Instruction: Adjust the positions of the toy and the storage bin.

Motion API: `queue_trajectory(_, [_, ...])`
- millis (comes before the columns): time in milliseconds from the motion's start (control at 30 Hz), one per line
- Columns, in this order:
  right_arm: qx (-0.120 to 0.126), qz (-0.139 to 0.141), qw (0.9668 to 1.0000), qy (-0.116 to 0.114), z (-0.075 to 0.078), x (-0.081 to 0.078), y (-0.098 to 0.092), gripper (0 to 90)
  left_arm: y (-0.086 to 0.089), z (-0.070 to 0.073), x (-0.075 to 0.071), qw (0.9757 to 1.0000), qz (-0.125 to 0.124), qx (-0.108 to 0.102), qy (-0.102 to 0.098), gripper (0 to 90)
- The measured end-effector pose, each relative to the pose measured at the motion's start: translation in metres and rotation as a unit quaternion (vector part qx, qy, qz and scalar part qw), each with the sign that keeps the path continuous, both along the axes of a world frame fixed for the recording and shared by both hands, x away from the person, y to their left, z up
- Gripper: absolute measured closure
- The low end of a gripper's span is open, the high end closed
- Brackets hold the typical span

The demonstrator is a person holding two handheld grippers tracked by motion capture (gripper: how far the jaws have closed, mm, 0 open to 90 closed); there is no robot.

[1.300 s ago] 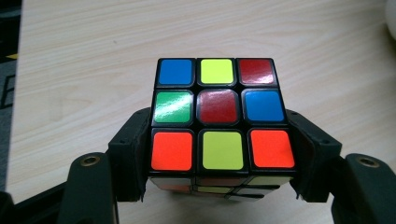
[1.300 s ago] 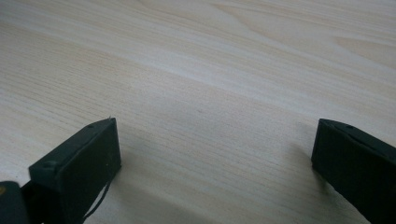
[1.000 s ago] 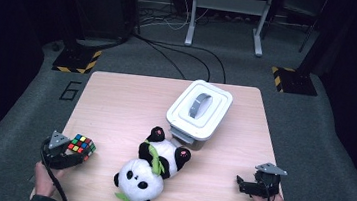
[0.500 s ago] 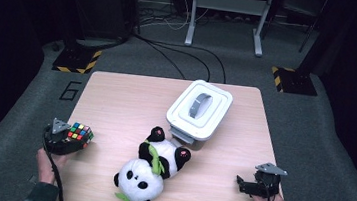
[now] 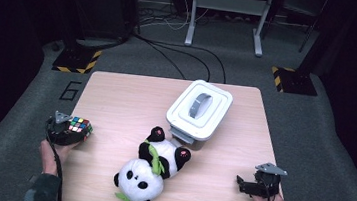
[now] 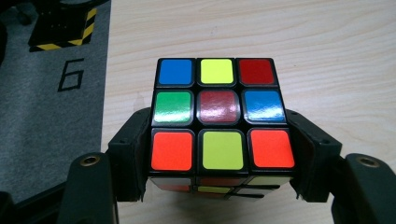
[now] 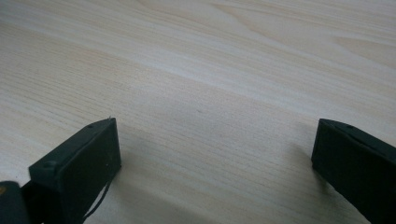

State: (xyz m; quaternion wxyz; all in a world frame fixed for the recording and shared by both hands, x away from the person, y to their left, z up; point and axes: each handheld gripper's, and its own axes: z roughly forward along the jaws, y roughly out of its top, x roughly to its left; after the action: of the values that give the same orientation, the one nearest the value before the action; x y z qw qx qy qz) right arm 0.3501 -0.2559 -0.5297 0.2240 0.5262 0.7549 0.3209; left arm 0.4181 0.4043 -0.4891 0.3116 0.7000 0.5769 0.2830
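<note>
High view: left claw (image 5: 73, 130), clenched on the cube (image 5: 80, 125), has carried it outward to the table's (image 5: 127, 95) left edge, away from the panda (image 5: 151, 170). Right claw (image 5: 250, 184) rests released.

A lab: grey carpet (image 5: 314, 125), hazard-striped stand feet (image 5: 74, 63), trailing floor cables (image 5: 172, 49), marked "6" (image 5: 70, 90).

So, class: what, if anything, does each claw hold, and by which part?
The left claw grips the puzzle cube by two opposite side faces, low down. The right claw is open over the table, holding nothing.
</note>
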Motion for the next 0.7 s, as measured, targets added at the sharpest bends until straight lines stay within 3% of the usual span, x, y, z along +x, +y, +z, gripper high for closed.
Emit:
queue_trajectory(300, [0.001, 0.000, 1.0000, 0.000, 0.000, 0.000, 0.000, 0.7, 0.002, -0.009, 0.010, 0.9999, 0.007, -0.001, 0.015, 33.8])
queue_trajectory(633, [0.001, 0.000, 1.0000, 0.000, 0.000, 0.000, 0.000, 0.7, 0.004, -0.011, 0.010, 0.9998, 0.005, -0.012, 0.016, 33.6])
queue_trajectory(700, [0.001, 0.000, 1.0000, 0.000, 0.000, 0.000, 0.000, 0.7, 0.005, -0.010, 0.009, 0.9998, 0.008, -0.015, 0.014, 29.6])
